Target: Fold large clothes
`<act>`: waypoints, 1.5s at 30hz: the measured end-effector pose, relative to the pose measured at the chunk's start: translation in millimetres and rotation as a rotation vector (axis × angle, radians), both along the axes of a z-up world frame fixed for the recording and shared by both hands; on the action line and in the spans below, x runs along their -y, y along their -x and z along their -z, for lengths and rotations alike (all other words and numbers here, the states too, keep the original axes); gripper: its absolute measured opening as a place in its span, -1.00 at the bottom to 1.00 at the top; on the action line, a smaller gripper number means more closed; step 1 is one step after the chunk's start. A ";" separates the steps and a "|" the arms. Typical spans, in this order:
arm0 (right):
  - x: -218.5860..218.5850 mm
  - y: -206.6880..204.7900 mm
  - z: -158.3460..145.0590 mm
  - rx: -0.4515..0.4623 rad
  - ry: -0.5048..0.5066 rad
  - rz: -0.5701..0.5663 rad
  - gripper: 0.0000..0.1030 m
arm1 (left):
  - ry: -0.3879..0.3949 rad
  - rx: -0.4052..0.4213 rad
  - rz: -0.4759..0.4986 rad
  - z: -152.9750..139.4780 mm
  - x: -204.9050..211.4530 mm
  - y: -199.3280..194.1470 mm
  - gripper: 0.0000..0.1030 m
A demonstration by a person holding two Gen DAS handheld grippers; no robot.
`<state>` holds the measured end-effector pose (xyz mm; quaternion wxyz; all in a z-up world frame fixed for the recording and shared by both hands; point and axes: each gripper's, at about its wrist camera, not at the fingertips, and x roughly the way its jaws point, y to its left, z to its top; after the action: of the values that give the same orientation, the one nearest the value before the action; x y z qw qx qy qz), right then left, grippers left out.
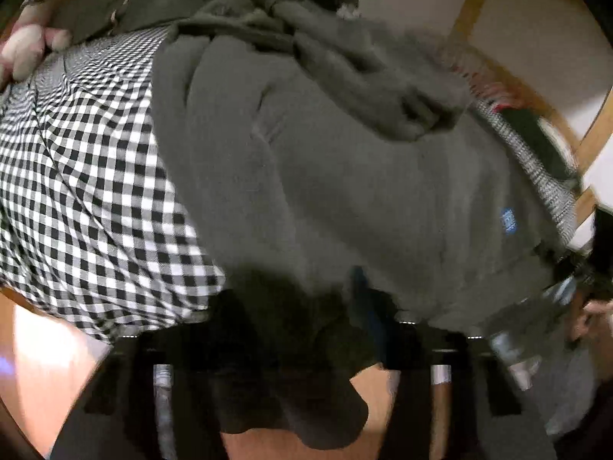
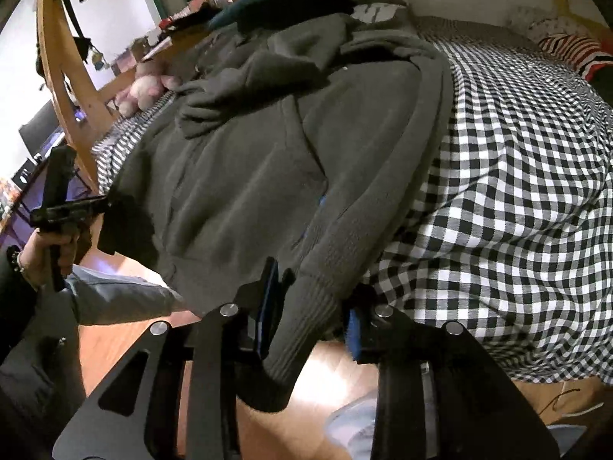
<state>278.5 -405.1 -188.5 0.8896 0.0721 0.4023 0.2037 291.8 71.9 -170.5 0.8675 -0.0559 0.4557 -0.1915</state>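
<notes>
Your grey hoodie [image 2: 249, 176] lies spread across the checked bedspread [image 2: 517, 199], its hem and one sleeve hanging over the near edge of the bed above the wooden floor [image 2: 325, 383]. Your right gripper [image 2: 312, 318] has the ribbed cuff [image 2: 302, 329] of that sleeve between its blue pads [image 2: 354, 331] — the jaws stand apart, and you cannot tell whether both pads press on the cuff. Your left gripper [image 2: 103, 226] sits at the hoodie's other bottom corner; in its own view dark cloth covers the fingers, so you cannot tell how its jaws stand. Your left hand [image 2: 49, 249] grips that tool's handle. More dark clothes [image 2: 325, 4] are piled at the far side of the bed, beside a wooden frame [image 2: 61, 73].
</notes>
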 end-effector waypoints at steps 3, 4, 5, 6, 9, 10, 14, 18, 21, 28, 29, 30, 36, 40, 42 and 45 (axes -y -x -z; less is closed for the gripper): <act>10.7 9.4 -5.8 0.038 -0.045 0.011 -0.60 | 0.115 -0.017 -0.020 -19.9 -22.9 -2.1 -0.48; 18.2 12.7 -10.8 0.063 -0.098 0.015 -0.61 | 0.122 -0.011 -0.019 -26.5 -27.2 -2.7 -0.48; 24.9 15.5 -16.1 0.090 -0.156 0.027 -0.61 | 0.128 -0.001 -0.014 -34.5 -26.6 -5.0 -0.48; 31.8 15.9 -20.4 0.103 -0.205 0.040 -0.61 | 0.126 0.008 -0.007 -41.5 -28.4 -3.7 -0.48; 32.1 9.6 -13.4 0.056 -0.203 0.030 -0.68 | 0.138 -0.024 0.003 -42.0 -26.9 -7.2 -0.48; 26.6 5.6 -5.6 0.015 -0.186 0.010 -0.68 | 0.132 -0.065 0.000 -27.2 -23.0 -16.4 -0.48; 16.2 -10.7 20.7 -0.132 -0.117 0.007 -0.66 | 0.081 -0.190 -0.038 22.9 -19.8 -23.5 -0.04; 27.2 -14.6 24.2 -0.172 -0.213 0.013 -0.71 | 0.087 -0.211 -0.046 36.2 -25.7 -25.0 0.01; 40.0 -8.7 1.8 -0.097 -0.414 -0.006 -0.75 | 0.117 -0.155 0.000 14.2 -17.9 -22.1 -0.52; 59.4 -15.8 -43.6 0.006 -0.679 -0.010 -0.75 | 0.286 -0.082 0.030 -49.9 -42.6 -28.8 -0.60; 61.8 -19.7 -48.8 0.017 -0.700 -0.012 -0.75 | 0.315 -0.065 0.032 -59.4 -47.4 -33.9 -0.60; 63.0 -22.3 -53.3 0.025 -0.711 -0.013 -0.75 | 0.333 -0.050 0.031 -66.6 -50.9 -36.5 -0.60; 77.0 -55.8 -79.2 0.084 -0.755 0.009 -0.76 | 0.354 0.050 0.027 -109.6 -48.7 -54.4 -0.61; 82.7 -81.4 -95.0 0.107 -0.728 0.017 -0.76 | 0.329 0.111 0.022 -135.3 -41.0 -78.9 -0.61; 80.4 -97.9 -106.0 0.118 -0.693 0.017 -0.76 | 0.320 0.127 0.022 -148.4 -41.4 -87.3 -0.61; 78.8 -118.1 -121.2 0.143 -0.643 0.020 -0.76 | 0.283 0.143 0.026 -153.8 -24.2 -114.0 -0.61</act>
<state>396.6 -483.8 -67.4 0.8491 0.3388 0.2532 0.3163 405.8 96.1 -16.7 0.8787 -0.1580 0.3619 -0.2684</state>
